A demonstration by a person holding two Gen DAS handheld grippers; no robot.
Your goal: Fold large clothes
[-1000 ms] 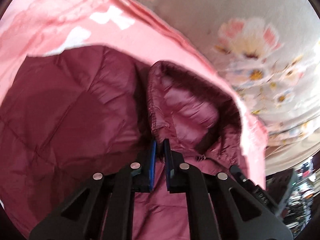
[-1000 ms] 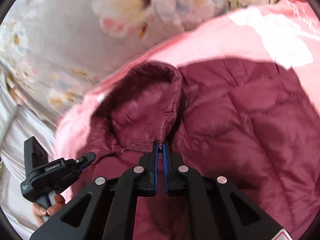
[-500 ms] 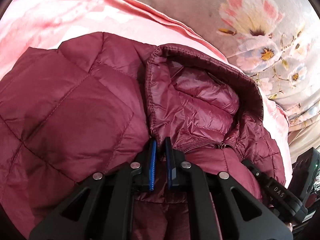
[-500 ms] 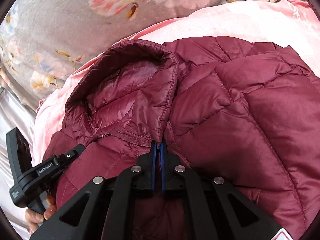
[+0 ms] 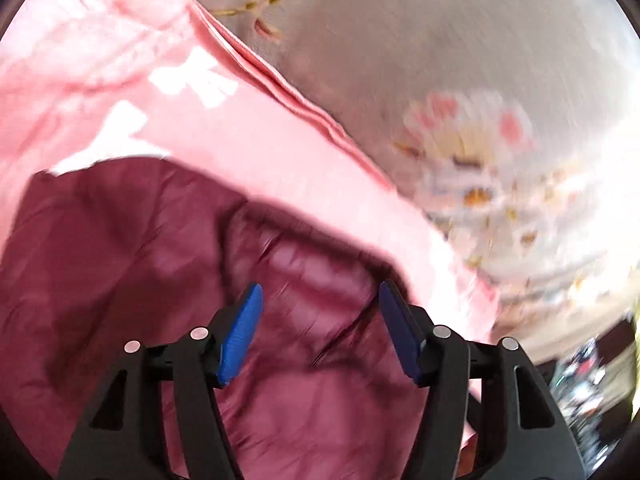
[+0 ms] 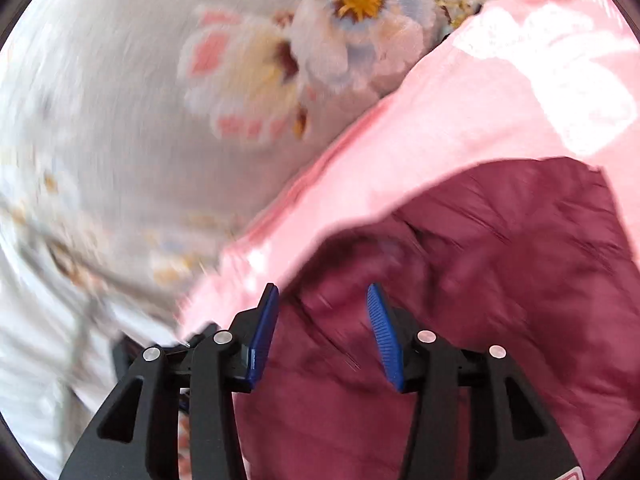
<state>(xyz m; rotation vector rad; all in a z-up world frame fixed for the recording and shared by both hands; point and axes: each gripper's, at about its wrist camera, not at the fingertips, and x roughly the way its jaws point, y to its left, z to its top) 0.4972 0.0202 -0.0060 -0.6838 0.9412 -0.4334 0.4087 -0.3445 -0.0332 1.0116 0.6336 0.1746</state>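
Hovering L gripper over jacket, R view: flower print

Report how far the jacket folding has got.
Done: the maroon puffer jacket lies on the pink blanket. In hand: nothing; the left gripper and right gripper are both open above it. Left: whether folds remain is unclear through the blur.

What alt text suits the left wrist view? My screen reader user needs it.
Open tongs with blue pads hover over a dark red puffer jacket, gripping nothing. The jacket lies on a pink blanket spread over a grey flowered sheet; the picture is motion-blurred.
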